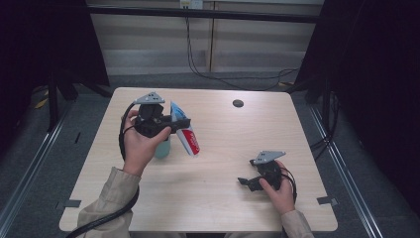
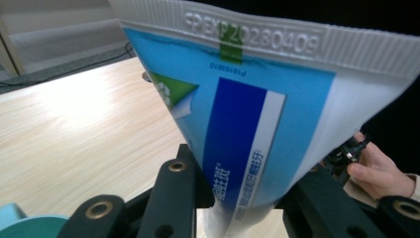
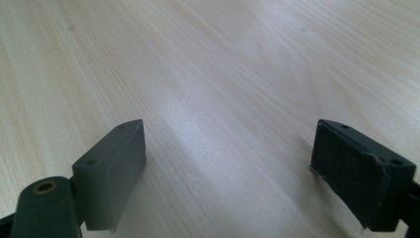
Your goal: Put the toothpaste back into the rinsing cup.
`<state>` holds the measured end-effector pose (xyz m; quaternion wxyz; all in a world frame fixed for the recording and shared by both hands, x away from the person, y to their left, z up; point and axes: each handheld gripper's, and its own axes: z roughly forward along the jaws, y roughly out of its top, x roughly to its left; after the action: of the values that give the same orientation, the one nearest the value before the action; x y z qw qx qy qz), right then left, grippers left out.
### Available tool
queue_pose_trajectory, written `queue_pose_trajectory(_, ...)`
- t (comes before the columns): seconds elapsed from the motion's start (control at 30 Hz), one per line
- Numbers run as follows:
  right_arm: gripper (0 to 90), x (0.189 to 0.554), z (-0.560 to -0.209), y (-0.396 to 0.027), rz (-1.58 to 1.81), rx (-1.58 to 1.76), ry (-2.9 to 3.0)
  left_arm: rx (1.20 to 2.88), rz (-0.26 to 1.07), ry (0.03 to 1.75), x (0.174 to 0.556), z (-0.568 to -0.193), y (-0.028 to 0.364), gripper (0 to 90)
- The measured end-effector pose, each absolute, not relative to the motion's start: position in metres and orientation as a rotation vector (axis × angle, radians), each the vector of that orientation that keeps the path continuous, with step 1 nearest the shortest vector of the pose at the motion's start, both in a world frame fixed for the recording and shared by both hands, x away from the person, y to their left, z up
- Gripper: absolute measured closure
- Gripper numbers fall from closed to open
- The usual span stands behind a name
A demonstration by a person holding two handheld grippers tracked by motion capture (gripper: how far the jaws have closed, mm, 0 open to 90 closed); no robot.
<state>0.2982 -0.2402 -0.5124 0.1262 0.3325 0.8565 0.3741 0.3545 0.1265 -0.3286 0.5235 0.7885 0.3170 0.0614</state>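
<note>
The left gripper (image 1: 179,123), held up left of centre in the high view, is clamped on a toothpaste tube (image 1: 184,130). The tube hangs slanted there, its flat crimped end toward the top and its red-and-white lower part pointing down and to the right, above the table (image 1: 228,148). A pale teal cup (image 1: 162,148) stands just under the hand, partly hidden by it; whether the tube touches it cannot be told.

In the left gripper view the tube (image 2: 257,124) takes up the middle and right of the frame. Its crimped end is white and ribbed, with embossed characters and a small green mark along the top edge. Below that the body is bright blue with a dark blue panel edged in white, a green triangular patch at its left, and lines of small print running down to where both black jaws press on its sides. The teal cup's rim (image 2: 29,223) shows at the lower left corner.

The right gripper (image 1: 246,181) rests low at the lower right of the high view. In its own view its jaws stand wide apart over bare wood, with nothing between them.
</note>
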Motion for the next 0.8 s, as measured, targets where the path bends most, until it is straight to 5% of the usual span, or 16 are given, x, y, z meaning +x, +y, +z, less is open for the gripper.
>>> queue_pose_trajectory(0.8,13.3,0.298,-0.512,-0.240,1.089,0.968,2.494,1.838,0.208,0.815,0.365,-0.309,0.151,73.7)
